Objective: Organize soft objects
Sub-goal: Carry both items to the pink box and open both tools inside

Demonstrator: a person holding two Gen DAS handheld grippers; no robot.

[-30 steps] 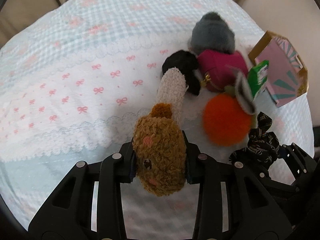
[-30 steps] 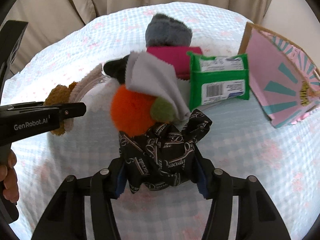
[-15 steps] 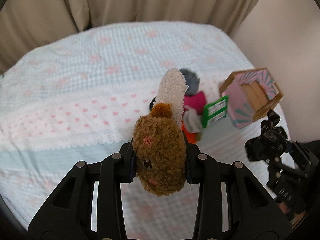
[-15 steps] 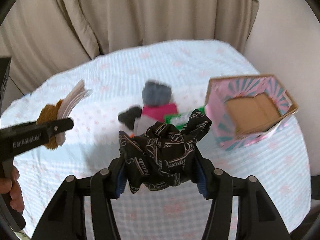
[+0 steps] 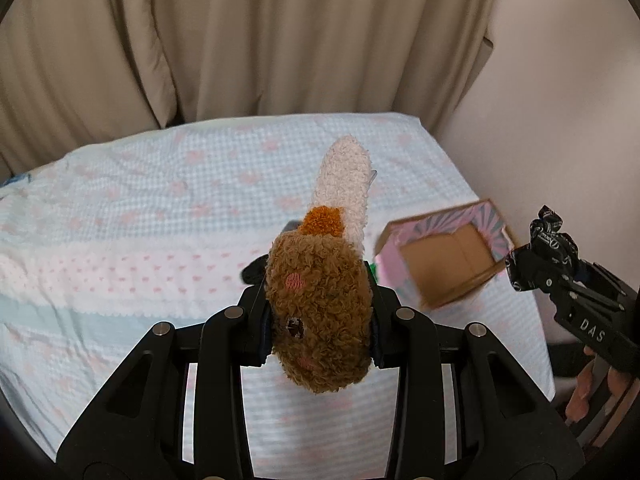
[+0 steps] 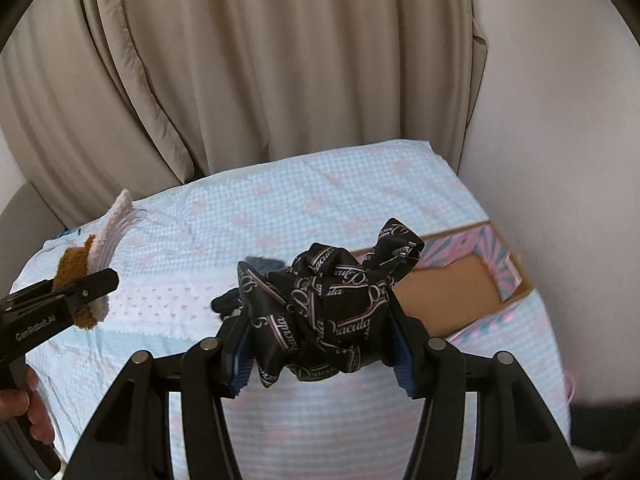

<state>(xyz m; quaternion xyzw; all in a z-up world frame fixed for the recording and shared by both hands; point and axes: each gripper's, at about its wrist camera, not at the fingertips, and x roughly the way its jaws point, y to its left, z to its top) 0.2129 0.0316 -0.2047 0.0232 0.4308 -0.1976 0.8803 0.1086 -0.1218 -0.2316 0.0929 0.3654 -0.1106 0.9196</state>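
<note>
- Gripping a brown plush toy (image 5: pixel 318 312), left tool (image 5: pixel 320 324) has both pads pressed on its sides; the toy's brown head points back at the camera, its cream end (image 5: pixel 344 188) sticks out forward past the fingertips.
- Right tool (image 6: pixel 322 340) clamped on a black scrunchie (image 6: pixel 328 300) with white script; fabric bunches between the blue pads and spills over above them.
- Both tools held up in the air above the bed (image 5: pixel 140 216), neither item touching it.
- Pink box (image 5: pixel 444 260) with a brown cardboard inside lies on the bed just right of the left tool, directly beyond the right tool and partly hidden by the scrunchie.
- Dark and grey soft items (image 6: pixel 228 302) on the bed peek out behind both held things, mostly hidden.
- Bedcover is light blue check with pink bows; beige curtain (image 6: pixel 280 60) behind.
- A hand (image 6: pixel 28 404) shows at the left tool's handle.
</note>
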